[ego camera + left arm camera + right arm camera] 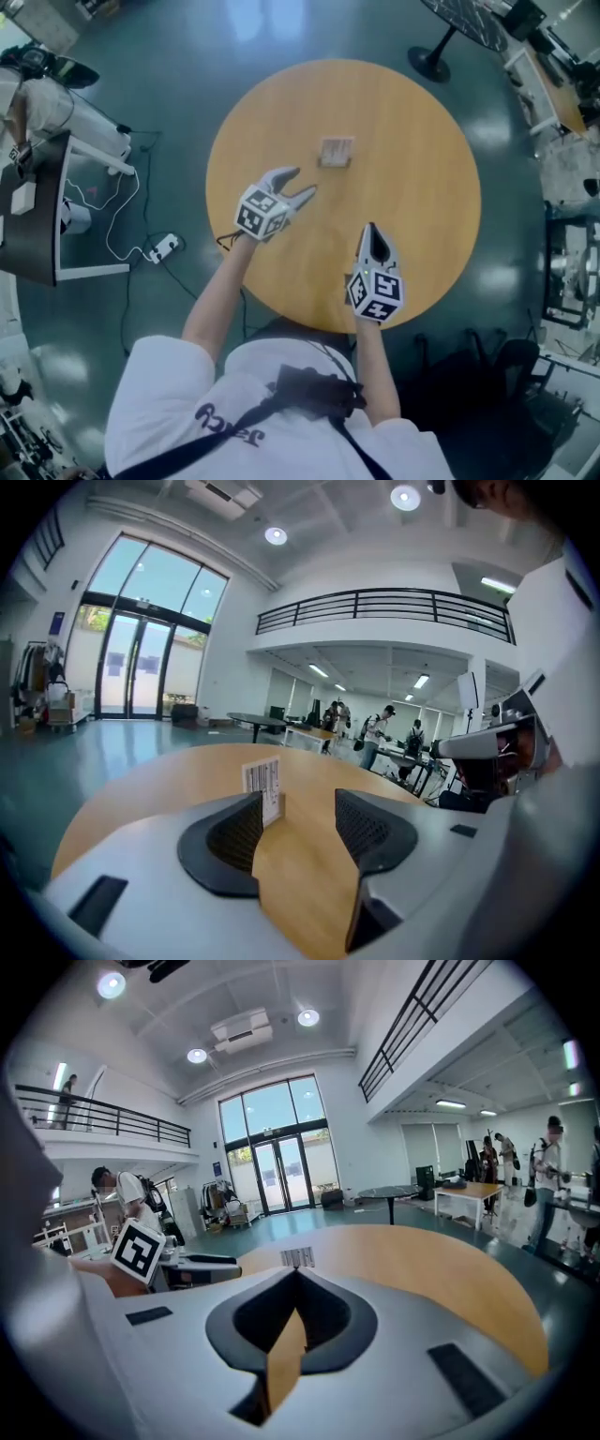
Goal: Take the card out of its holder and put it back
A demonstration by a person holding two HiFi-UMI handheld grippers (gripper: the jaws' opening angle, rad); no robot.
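Observation:
A white card with a barcode stands upright in its small holder near the middle of the round wooden table. My left gripper is open just short of it, jaws pointed at the card, nothing between them. In the left gripper view the card rises just beyond the left jaw of that gripper. My right gripper is shut and empty, nearer the table's front edge. The right gripper view shows its tips meeting, with the card farther off and the left gripper beside it.
A power strip with white cables lies on the floor left of the table. A dark desk stands at the far left. A black stand base sits beyond the table's far right edge, with equipment along the right wall.

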